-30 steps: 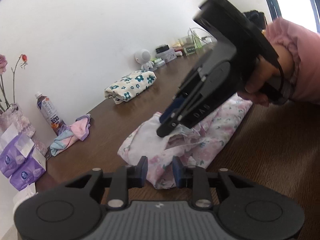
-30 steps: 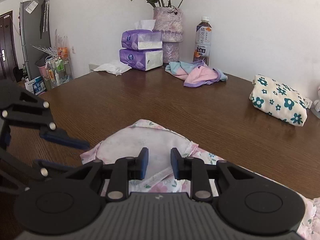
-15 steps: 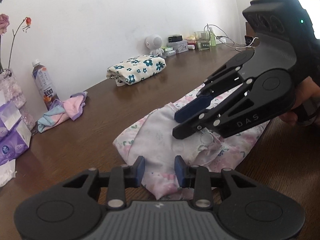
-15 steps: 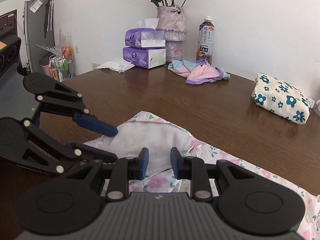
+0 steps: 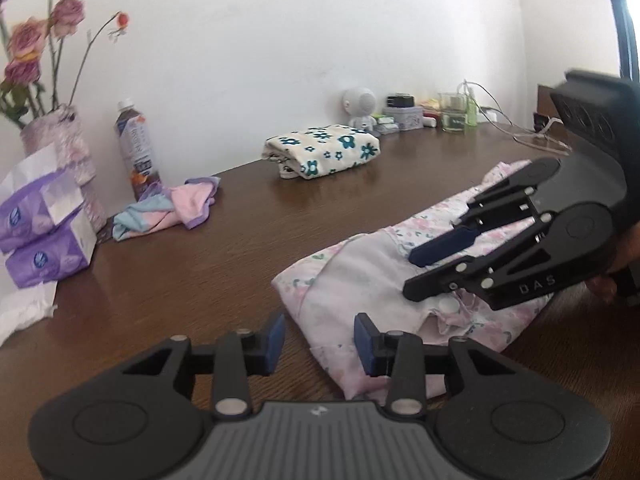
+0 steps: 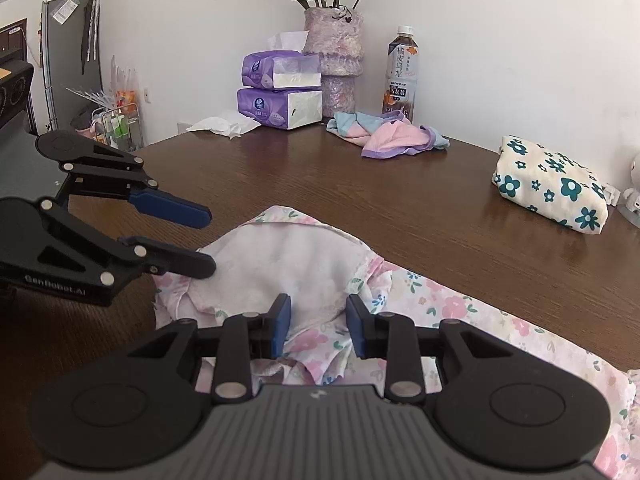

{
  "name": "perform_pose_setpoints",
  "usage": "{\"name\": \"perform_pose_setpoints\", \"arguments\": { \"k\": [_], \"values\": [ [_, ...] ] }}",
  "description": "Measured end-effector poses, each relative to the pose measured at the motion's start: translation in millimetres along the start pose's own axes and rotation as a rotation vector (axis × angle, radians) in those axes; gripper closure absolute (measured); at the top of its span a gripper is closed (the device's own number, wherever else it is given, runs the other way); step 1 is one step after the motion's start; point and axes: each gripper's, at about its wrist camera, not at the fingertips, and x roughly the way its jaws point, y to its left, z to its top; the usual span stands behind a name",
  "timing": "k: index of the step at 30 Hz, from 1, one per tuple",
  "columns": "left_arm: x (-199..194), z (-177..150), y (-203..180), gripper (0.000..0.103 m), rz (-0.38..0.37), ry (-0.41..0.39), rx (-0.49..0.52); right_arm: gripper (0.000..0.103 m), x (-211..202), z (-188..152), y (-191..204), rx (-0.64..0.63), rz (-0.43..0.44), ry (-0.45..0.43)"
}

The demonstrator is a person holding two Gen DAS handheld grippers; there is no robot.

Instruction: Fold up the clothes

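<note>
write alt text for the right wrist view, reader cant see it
The right gripper, jaws opening, hovers over a pink floral garment spread on a brown table; the left gripper, also opening, reaches in from the left at the garment's edge. Behind sit a folded flowered cloth, a crumpled pastel cloth, tissue packs, a vase and a bottle.

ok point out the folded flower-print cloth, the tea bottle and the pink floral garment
folded flower-print cloth (image 6: pixel 550 186), right wrist view, top face
tea bottle (image 6: pixel 401 80), right wrist view, label
pink floral garment (image 6: pixel 288 256), right wrist view, pale inner side
</note>
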Motion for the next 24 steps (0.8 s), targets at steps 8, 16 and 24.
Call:
{"name": "perform_pose_setpoints", "arguments": {
  "k": [8,16,24],
  "values": [
    [10,2,44,0.063,-0.128,0.066,-0.324,0.073,-2,-4,-4,0.028,0.012,-0.005],
    [19,-2,55,0.066,-0.189,0.091,-0.542,0.073,-3,-5,-6,0.048,0.020,-0.008],
    [21,-3,47,0.080,-0.166,0.100,-0.576,0.073,-4,-5,-7,0.053,0.022,-0.010]
  ]
}}
